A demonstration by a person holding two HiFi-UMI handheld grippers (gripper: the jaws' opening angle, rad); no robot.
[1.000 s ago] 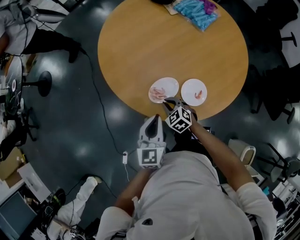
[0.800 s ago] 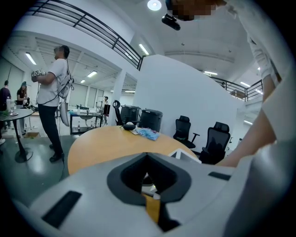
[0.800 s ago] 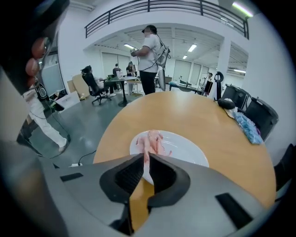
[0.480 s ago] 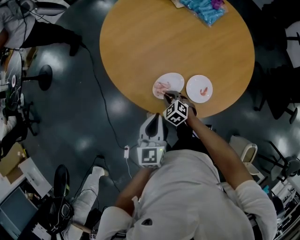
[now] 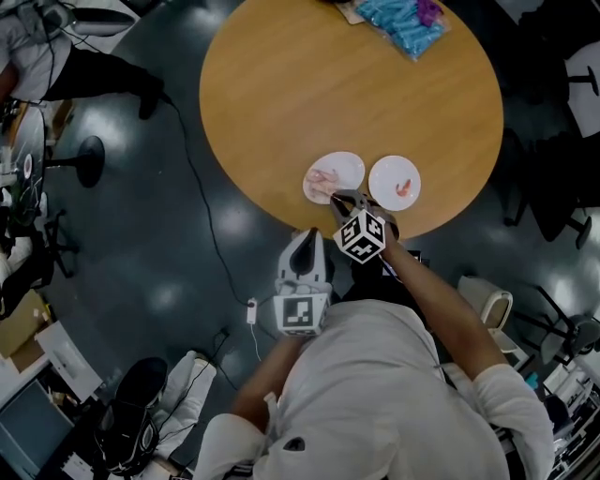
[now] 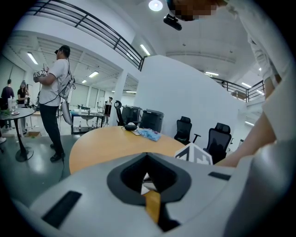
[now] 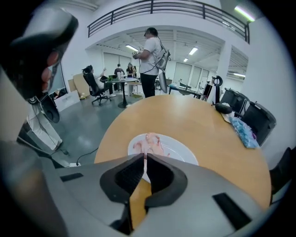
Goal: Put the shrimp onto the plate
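Two white plates sit near the round table's near edge. The left plate (image 5: 345, 169) holds several pink shrimp (image 5: 322, 178); the right plate (image 5: 389, 176) holds one shrimp (image 5: 404, 187). My right gripper (image 5: 336, 198) hovers at the left plate's near rim, jaws shut with only a thin slit and nothing seen between them. In the right gripper view the shrimp (image 7: 149, 142) lie on the plate (image 7: 178, 149) just beyond the right gripper (image 7: 144, 156). My left gripper (image 5: 307, 235) is held off the table's near edge, shut and empty. The left gripper (image 6: 147, 157) points across the tabletop.
The wooden table (image 5: 309, 84) carries a blue bag (image 5: 398, 23) at its far side. A cable (image 5: 202, 216) runs over the dark floor at left. A person (image 7: 150, 60) stands beyond the table, with black chairs (image 6: 217, 136) around it.
The right gripper edged toward the left plate's shrimp, then drew back slightly to the plate's near rim. The left gripper has stayed in place.
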